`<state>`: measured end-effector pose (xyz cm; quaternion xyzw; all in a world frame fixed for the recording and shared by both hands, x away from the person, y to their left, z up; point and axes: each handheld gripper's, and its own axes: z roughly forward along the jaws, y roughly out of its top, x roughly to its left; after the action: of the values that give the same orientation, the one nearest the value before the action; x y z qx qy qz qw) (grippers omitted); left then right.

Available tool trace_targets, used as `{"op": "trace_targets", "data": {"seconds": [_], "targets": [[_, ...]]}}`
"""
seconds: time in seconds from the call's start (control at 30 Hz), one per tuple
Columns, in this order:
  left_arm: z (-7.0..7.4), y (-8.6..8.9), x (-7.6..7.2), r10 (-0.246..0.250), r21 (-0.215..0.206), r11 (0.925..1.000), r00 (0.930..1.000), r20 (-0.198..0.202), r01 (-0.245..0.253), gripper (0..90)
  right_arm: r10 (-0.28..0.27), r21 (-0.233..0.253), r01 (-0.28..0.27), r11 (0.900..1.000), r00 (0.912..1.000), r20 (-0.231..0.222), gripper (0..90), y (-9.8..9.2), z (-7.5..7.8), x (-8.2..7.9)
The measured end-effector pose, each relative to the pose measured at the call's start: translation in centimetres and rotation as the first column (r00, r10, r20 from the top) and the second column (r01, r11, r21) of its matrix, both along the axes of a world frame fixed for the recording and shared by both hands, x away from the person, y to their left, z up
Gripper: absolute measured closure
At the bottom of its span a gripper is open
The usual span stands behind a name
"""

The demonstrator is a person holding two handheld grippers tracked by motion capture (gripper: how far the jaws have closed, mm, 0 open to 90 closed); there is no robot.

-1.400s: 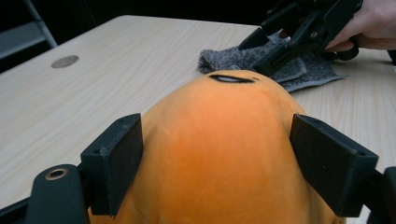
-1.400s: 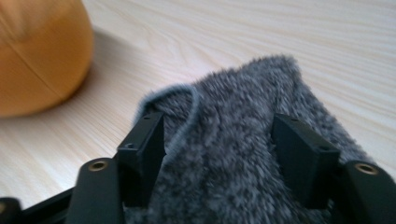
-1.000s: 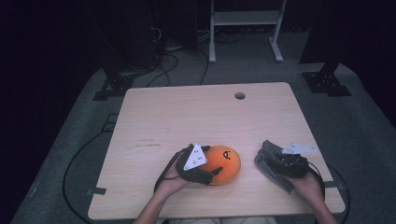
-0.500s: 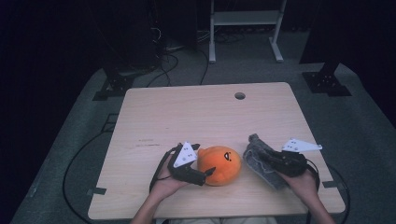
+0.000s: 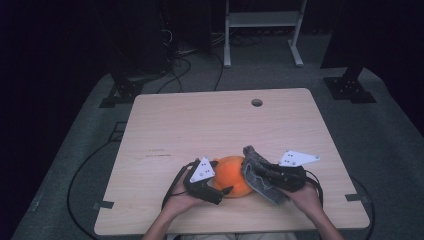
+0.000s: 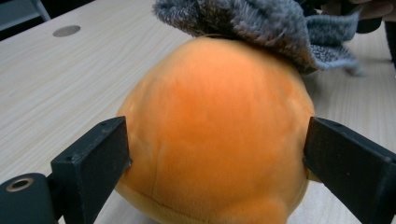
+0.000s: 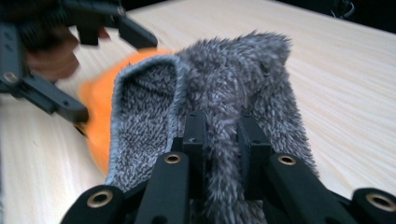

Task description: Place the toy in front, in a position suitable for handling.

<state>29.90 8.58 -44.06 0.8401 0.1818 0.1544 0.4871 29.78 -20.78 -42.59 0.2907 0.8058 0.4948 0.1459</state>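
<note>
An orange plush ball [image 5: 231,176] lies near the front edge of the wooden table [image 5: 200,125]. My left gripper [image 5: 221,188] grips it from the left, one jaw pressed into each side of the ball [image 6: 219,126]. My right gripper [image 5: 265,175] is shut on a grey fuzzy knitted cloth [image 5: 254,170], which it holds against the ball's right side. In the left gripper view the cloth [image 6: 261,23] drapes over the top of the ball. In the right gripper view the cloth [image 7: 233,79] shows a ribbed open edge turned toward the ball [image 7: 98,107].
A round cable hole [image 5: 256,102] sits at the table's far edge. Cables trail off the front edge by both hands. Beyond the table, a white frame [image 5: 260,30] and dark stands rest on the floor.
My right gripper has carried the grey cloth leftward until it touches the ball. The left gripper has slid a little toward the front left while it keeps hold of the ball.
</note>
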Motion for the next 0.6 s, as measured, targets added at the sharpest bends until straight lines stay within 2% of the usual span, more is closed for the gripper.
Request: {"op": "trace_targets", "data": {"seconds": [0.07, 0.23, 0.3, 0.33, 0.47, 0.6], "targets": [[-0.15, -0.25, 0.01, -0.001, -0.002, 1.0, 0.9999, 0.012, 0.001, 6.6, 0.002, -0.006, -0.002, 1.0, 1.0, 0.009, 75.4, -0.05, -0.22, -0.11], [-0.18, -0.23, 0.16, 0.004, -0.011, 0.9999, 1.0, 0.005, -0.004, 5.6, 0.003, -0.037, 0.001, 0.999, 0.9959, 0.091, 74.4, 0.17, -0.54, -0.61], [-0.18, -0.26, 0.18, 0.006, -0.011, 0.9999, 1.0, 0.007, -0.006, 5.4, -0.009, -0.046, 0.014, 0.999, 0.9946, 0.104, 74.4, 0.35, -0.5, -0.68], [-0.18, -0.27, 0.21, 0.007, -0.011, 0.9999, 1.0, 0.005, -0.007, 5.3, 0.001, -0.067, 0.008, 0.998, 0.9914, 0.131, 74.3, 0.48, -0.43, -0.63], [-0.31, -0.39, 0.46, 0.016, -0.019, 0.9997, 0.9999, -0.005, -0.016, 3.9, 0.011, -0.077, 0.0, 0.997, 0.9898, 0.142, 74.3, 0.48, -0.35, -0.61], [-0.36, -0.48, 0.54, 0.014, -0.011, 0.9998, 0.9999, -0.007, -0.014, 3.2, 0.005, -0.072, 0.004, 0.997, 0.9921, 0.125, 74.0, 0.41, -0.27, -0.57]]}}
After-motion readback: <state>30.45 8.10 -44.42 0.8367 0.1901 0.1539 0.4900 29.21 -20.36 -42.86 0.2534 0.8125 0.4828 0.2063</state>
